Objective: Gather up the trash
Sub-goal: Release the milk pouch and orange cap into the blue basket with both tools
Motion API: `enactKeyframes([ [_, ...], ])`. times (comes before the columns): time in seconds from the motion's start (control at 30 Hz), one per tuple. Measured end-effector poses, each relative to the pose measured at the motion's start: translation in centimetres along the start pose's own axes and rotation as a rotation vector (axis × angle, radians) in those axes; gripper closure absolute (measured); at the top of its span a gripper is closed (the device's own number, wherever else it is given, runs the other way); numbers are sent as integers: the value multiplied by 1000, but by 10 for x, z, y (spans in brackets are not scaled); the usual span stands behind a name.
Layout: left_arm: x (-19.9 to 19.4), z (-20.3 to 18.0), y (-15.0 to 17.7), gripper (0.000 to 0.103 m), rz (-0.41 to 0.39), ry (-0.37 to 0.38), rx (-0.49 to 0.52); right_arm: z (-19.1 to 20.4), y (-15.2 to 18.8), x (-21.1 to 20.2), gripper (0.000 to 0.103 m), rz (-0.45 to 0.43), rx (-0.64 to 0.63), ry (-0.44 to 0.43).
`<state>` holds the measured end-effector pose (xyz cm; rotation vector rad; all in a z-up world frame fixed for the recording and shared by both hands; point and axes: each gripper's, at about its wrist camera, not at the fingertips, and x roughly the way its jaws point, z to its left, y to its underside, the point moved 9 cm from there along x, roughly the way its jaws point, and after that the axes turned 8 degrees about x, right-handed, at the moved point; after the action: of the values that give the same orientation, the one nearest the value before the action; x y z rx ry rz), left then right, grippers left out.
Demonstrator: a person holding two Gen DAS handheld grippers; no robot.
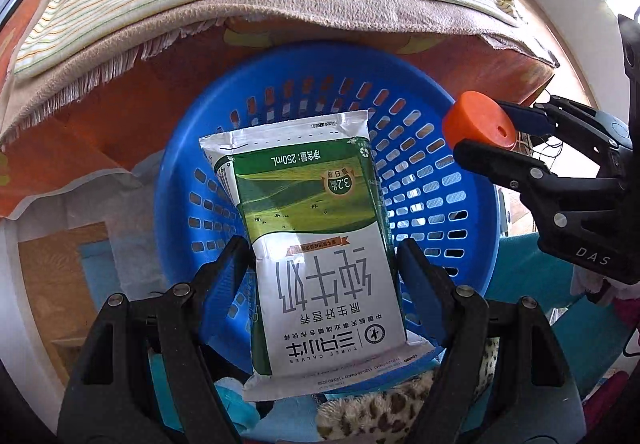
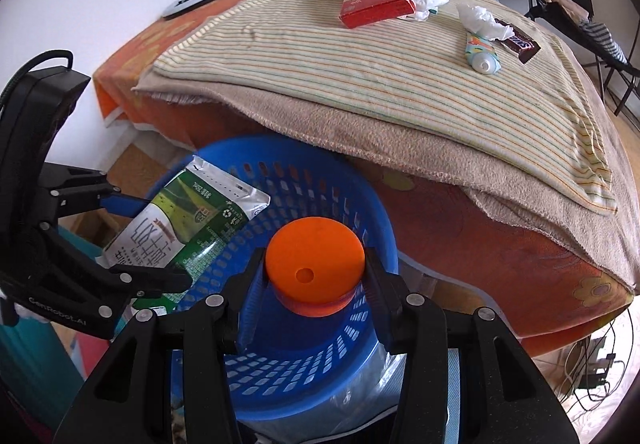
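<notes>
A: Why do we hold both finds over the blue basket [image 2: 352, 204]?

B: To drop them in. Our left gripper [image 1: 324, 284] is clamped on the milk carton [image 1: 316, 244], the right gripper [image 2: 316, 284] on the orange cap [image 2: 316, 264].

A: And the bed [image 2: 400, 92]?

B: Tissues [image 2: 484, 20] and a wrapper [image 2: 518, 40] lie there.

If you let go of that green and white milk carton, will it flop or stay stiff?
The green and white milk carton looks creased and flattened, so probably empty and light. It would likely drop stiffly into the blue plastic basket below, held only by the left gripper.
</notes>
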<state>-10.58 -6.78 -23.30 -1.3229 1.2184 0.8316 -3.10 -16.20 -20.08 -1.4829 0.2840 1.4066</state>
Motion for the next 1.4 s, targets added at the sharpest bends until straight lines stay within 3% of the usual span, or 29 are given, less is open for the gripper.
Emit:
enactKeyframes([
  [0.43,9,1,1,23,27,-8,10,-2,8,20,58,63,15,-1],
  [0.57,11,4,2,23,32,-10,1,-3,7,26,47,71,25,4],
  [1.17,5,6,-5,23,15,-14,-9,-10,4,24,46,70,49,23],
  [1.3,3,9,-8,23,8,-14,-23,-14,2,22,37,65,64,34],
  [1.4,-1,11,-12,23,-4,-14,-32,-19,0,21,36,65,83,41],
])
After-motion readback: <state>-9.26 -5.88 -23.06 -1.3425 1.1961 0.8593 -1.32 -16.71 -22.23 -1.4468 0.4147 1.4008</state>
